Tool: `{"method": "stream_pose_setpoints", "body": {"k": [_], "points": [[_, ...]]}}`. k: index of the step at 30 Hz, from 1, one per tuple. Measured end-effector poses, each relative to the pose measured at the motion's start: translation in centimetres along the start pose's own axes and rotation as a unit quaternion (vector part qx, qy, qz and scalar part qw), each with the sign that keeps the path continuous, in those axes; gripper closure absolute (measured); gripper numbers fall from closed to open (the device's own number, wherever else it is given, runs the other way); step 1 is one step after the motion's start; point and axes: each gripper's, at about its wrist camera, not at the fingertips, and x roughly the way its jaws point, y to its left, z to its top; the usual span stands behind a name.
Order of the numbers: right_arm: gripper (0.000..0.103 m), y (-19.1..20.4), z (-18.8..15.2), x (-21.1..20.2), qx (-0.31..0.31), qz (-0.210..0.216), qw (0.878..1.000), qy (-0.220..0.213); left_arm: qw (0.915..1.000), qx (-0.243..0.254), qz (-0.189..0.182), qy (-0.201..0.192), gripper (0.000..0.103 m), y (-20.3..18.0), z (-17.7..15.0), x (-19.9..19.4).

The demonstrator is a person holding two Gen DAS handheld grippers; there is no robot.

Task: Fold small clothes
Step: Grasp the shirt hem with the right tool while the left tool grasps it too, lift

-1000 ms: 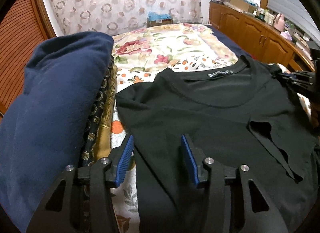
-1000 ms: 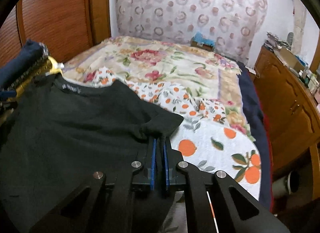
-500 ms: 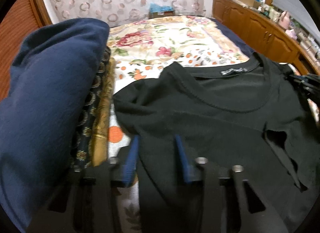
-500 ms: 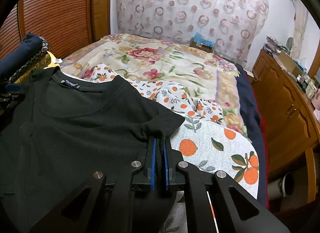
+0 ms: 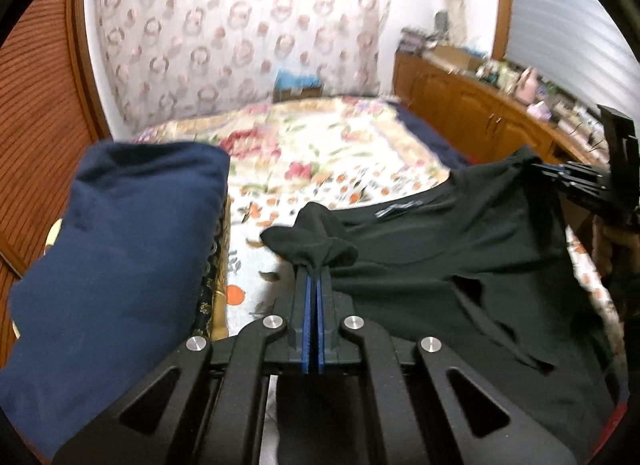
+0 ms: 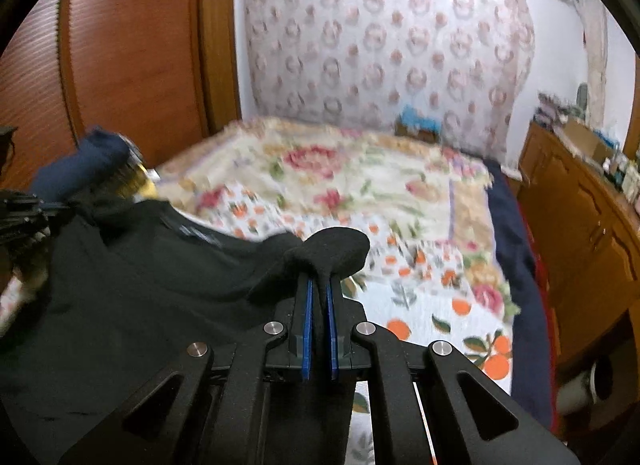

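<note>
Left wrist | both tongs (image 5: 314, 275) (image 6: 319, 283) pinch black shirt (image 5: 440, 265) shoulder edges | navy pile (image 5: 120, 257) crowds left

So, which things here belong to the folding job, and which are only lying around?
Part of the job:
- black T-shirt
- left tool, shut on one shoulder
- right tool, shut on the other shoulder

Just lying about:
- folded navy cloth
- floral bedspread
- cluttered wooden cabinet

The left tongs (image 5: 313, 277), standing wide over the black shirt (image 5: 440, 265) 1 second ago, are now clamping its left shoulder edge. Both the left and the right tongs (image 6: 319, 285) are lifting, and the shirt's 2 pinched corners are rising off the bed (image 5: 340, 153).
</note>
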Motion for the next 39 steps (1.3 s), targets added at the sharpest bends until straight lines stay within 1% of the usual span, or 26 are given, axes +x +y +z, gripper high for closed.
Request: {"method": "stream_pose_setpoints", "body": {"k": [4, 8, 11, 13, 17, 19, 20, 23, 27, 29, 31, 33, 34, 35, 37, 38, 39], "points": [[0.097, 2.1, 0.2, -4.7, -0.003, 0.003, 0.999, -0.037, 0.9992, 0.008, -0.024, -0.03, 0.1, -0.3, -1.1, -3.6], [0.097, 3.9, -1.7, -9.3, 0.006, 0.009, 0.998, -0.062, 0.9976, 0.009, -0.046, -0.05, 0.1, -0.2, -2.9, -6.7], [0.097, 5.2, -4.3, -12.4, 0.017, 0.014, 0.997, -0.074, 0.9964, 0.012, -0.057, -0.062, 0.1, -0.1, -4.9, -9.1], [0.097, 5.9, -6.6, -14.3, 0.026, 0.017, 0.997, -0.077, 0.9957, 0.013, -0.06, -0.068, 0.1, -0.1, -6.8, -11.1], [0.097, 6.7, -10.3, -18.2, 0.036, 0.022, 0.996, -0.077, 0.9952, 0.0, -0.064, -0.074, 0.1, 1.0, -9.7, -13.6], [0.097, 7.0, -12.3, -20.2, 0.046, 0.03, 0.996, -0.071, 0.9953, -0.009, -0.064, -0.072, 0.1, 1.1, -11.3, -14.9], [0.097, 7.4, -13.1, -21.1, 0.048, 0.031, 0.996, -0.065, 0.9946, -0.01, -0.066, -0.08, 0.1, 1.0, -12.2, -16.0], [0.097, 8.0, -15.3, -24.6, 0.049, 0.032, 0.997, -0.052, 0.9943, -0.018, -0.068, -0.08, 0.1, 0.9, -14.1, -17.9], [0.097, 8.7, -16.3, -28.9, 0.04, 0.028, 0.998, -0.041, 0.9948, -0.018, -0.064, -0.076, 0.1, 0.6, -15.6, -19.2], [0.097, 9.1, -16.1, -30.3, 0.042, 0.02, 0.998, -0.029, 0.9962, -0.018, -0.05, -0.069, 0.1, 0.6, -16.5, -19.1], [0.097, 9.5, -16.3, -31.7, 0.042, 0.02, 0.999, -0.026, 0.9971, -0.023, -0.046, -0.056, 0.1, 0.7, -17.4, -18.4], [0.097, 10.1, -16.9, -32.3, 0.041, 0.019, 0.999, -0.013, 0.9977, -0.024, -0.043, -0.047, 0.1, 0.8, -18.4, -17.9], [0.097, 10.3, -17.3, -32.3, 0.037, 0.017, 0.999, -0.004, 0.9978, -0.025, -0.048, -0.04, 0.1, 0.9, -18.6, -17.3], [0.097, 10.6, -17.6, -32.2, 0.033, 0.014, 0.999, 0.004, 0.9977, -0.026, -0.052, -0.036, 0.099, 1.1, -19.5, -17.6], [0.097, 10.9, -18.3, -31.4, 0.027, 0.011, 0.999, 0.026, 0.998, -0.03, -0.049, -0.026, 0.099, 1.5, -20.1, -17.2], [0.097, 10.8, -18.1, -31.0, 0.027, 0.013, 0.999, 0.033, 0.9983, -0.029, -0.045, -0.023, 0.097, 1.5, -20.2, -17.0], [0.097, 10.8, -18.3, -30.7, 0.028, 0.012, 0.999, 0.041, 0.9985, -0.027, -0.043, -0.023, 0.089, 1.5, -20.3, -17.0]]}}
